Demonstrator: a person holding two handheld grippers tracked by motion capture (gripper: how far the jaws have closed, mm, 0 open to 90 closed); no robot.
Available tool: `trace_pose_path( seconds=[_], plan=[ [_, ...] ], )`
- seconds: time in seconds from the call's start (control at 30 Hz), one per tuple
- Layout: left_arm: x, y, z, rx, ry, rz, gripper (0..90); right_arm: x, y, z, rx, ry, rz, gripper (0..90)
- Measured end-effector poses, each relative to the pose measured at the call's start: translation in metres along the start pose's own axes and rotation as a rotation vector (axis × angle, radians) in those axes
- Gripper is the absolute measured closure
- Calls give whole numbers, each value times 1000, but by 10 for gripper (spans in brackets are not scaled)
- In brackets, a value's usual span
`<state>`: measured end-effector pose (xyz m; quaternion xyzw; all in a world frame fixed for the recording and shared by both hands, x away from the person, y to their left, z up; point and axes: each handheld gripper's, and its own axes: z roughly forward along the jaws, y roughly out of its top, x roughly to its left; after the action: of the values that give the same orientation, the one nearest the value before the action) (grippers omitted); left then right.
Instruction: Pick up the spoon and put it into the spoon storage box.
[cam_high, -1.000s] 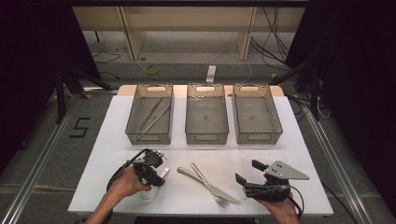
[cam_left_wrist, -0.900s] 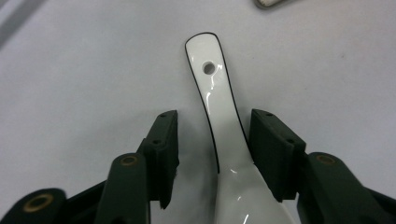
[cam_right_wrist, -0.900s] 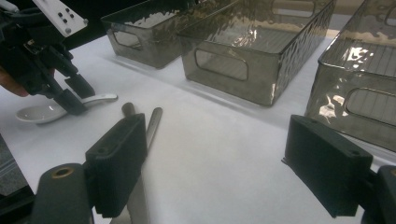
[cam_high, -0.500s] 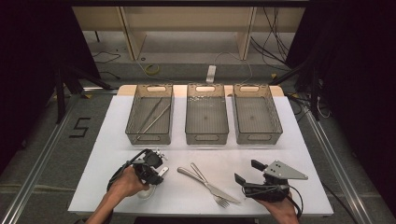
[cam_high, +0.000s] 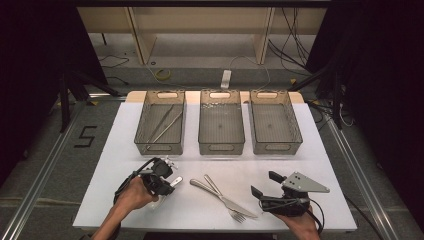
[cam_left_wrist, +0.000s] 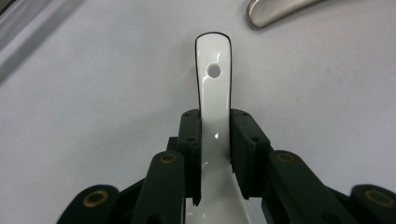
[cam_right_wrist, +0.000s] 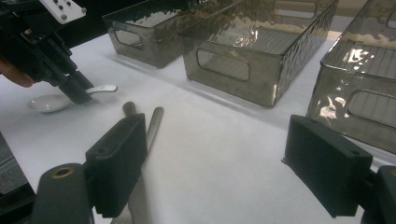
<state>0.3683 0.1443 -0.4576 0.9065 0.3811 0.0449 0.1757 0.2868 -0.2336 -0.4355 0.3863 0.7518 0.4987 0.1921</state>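
A white ceramic spoon lies on the white table at the front left. My left gripper has just been closing, and its pads now press both sides of the spoon's handle. In the high view the left gripper sits low over the spoon. The right gripper view shows the spoon's bowl resting on the table beside the left gripper. My right gripper rests at the front right, jaws wide open with nothing between them.
A metal fork and knife lie crossed between the two grippers. Three smoky plastic bins stand across the back: the left bin holds long metal utensils, and the middle bin and right bin look bare.
The left gripper's jaws have come together on the spoon's handle. Both hands have stayed where they were.
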Motion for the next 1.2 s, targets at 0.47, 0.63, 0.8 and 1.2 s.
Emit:
trace_pose_path(
  seconds=[0.47, 0.63, 0.8, 1.2],
  plan=[
    [4, 1, -12, -114, -15, -14, 744, 0, 0, 0, -3, -3, -2, 220],
    [5, 2, -18, -176, -15, -26, 744, 0, 0, 0, 1, -2, 0, 220],
    [7, 3, -23, -236, -21, -27, 744, 0, 0, 0, 2, -3, -1, 220],
    [14, 26, -40, -348, -82, -63, 743, -1, -1, 0, 3, -7, 4, 220]
  ],
)
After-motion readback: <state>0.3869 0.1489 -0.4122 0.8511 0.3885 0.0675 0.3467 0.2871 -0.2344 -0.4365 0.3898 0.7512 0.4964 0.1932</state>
